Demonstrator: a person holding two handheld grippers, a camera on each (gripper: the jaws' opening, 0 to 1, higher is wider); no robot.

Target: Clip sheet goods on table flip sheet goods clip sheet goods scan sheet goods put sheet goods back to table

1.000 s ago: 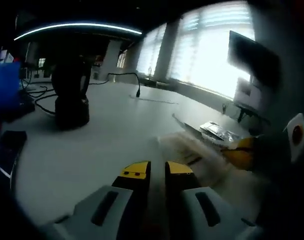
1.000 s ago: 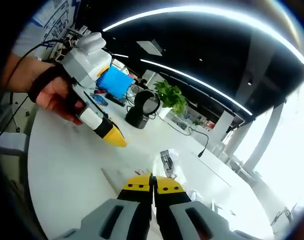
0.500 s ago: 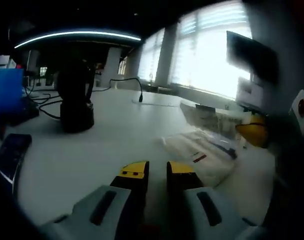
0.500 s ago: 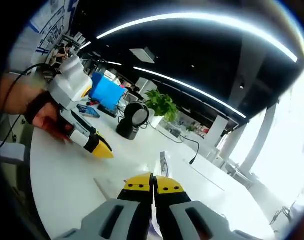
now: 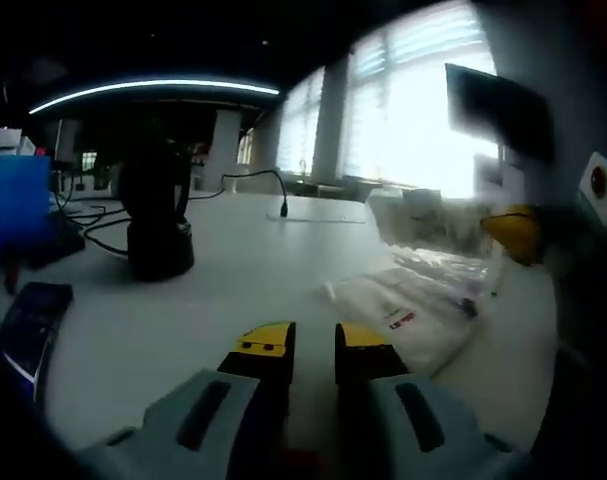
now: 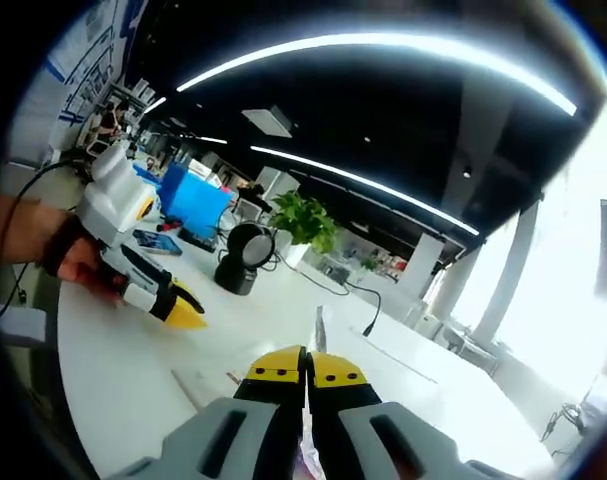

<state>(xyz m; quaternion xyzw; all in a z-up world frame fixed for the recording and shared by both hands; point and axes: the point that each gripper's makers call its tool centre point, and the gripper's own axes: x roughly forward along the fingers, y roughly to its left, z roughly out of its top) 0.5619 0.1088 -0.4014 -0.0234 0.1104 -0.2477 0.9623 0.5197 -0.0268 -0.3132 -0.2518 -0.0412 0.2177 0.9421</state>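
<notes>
Holding a clear plastic packet [image 6: 318, 335] edge-on, the right gripper [image 6: 305, 368] has its jaws pressed together on it, lifted above the white counter [image 6: 123, 370]. In the left gripper view that packet [image 5: 423, 225] hangs at the right, next to the right gripper's yellow tip [image 5: 513, 232]. Another packet [image 5: 403, 315] with a red mark lies flat on the counter [image 5: 233, 260], just ahead and right of the left gripper [image 5: 313, 345]; its jaws stand slightly apart with nothing between them. A black stand scanner [image 5: 158, 225], a blue box [image 5: 18, 200] and a phone [image 5: 33, 320] sit to the left. A hand [image 6: 78, 265] grips the left gripper [image 6: 183, 312].
</notes>
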